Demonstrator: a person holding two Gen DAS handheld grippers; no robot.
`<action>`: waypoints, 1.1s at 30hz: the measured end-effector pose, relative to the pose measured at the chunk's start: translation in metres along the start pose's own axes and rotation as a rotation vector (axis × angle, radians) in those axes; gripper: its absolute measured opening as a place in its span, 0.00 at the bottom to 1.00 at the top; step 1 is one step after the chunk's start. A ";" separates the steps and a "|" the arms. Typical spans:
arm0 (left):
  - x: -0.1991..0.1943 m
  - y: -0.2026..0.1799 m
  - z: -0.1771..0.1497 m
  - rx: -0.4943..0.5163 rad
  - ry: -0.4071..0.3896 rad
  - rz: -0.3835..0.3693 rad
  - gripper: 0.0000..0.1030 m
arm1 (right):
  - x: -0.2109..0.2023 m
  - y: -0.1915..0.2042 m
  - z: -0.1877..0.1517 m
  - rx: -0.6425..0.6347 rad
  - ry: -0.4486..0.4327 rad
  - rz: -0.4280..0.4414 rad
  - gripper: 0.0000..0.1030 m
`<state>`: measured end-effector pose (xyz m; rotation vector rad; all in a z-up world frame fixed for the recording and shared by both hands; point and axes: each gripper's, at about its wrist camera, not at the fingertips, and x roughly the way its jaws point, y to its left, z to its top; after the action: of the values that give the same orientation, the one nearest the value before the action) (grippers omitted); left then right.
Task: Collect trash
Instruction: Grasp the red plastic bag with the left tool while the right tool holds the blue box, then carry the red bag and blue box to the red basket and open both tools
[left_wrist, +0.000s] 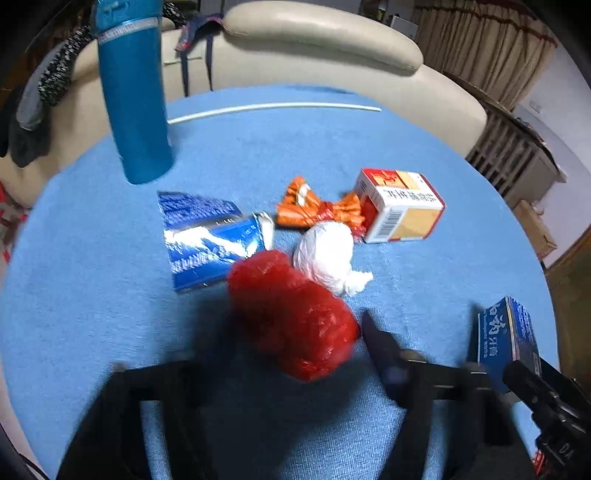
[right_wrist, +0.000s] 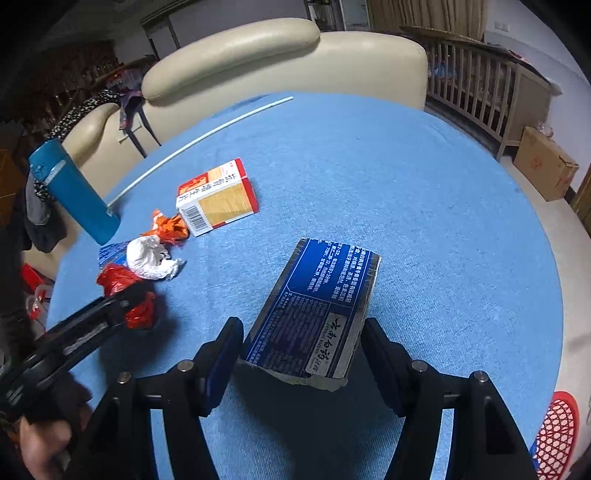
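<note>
Right gripper (right_wrist: 301, 354) straddles the long blue cardboard box (right_wrist: 314, 314), jaws open; left gripper (left_wrist: 295, 343) pinches the crumpled red plastic bag (left_wrist: 291, 314). Next, close on the box.

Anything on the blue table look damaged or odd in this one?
Yes. The blue carton lying between the right gripper fingers has a ragged, torn near end. The red-and-white box lies on its side, one end open toward the orange wrapper. The rest is crumpled trash.
</note>
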<state>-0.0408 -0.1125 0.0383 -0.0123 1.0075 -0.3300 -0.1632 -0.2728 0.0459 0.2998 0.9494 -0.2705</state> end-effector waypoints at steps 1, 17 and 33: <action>-0.002 0.001 -0.001 0.004 -0.007 0.000 0.53 | -0.001 -0.001 -0.001 0.000 -0.002 0.003 0.67; -0.077 -0.032 -0.029 0.109 -0.106 -0.120 0.51 | -0.067 -0.062 -0.032 0.096 -0.097 -0.029 0.67; -0.120 -0.177 -0.080 0.464 -0.095 -0.411 0.51 | -0.153 -0.208 -0.133 0.367 -0.121 -0.255 0.67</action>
<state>-0.2128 -0.2365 0.1227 0.1851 0.8107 -0.9252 -0.4222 -0.4020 0.0723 0.4934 0.8143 -0.6934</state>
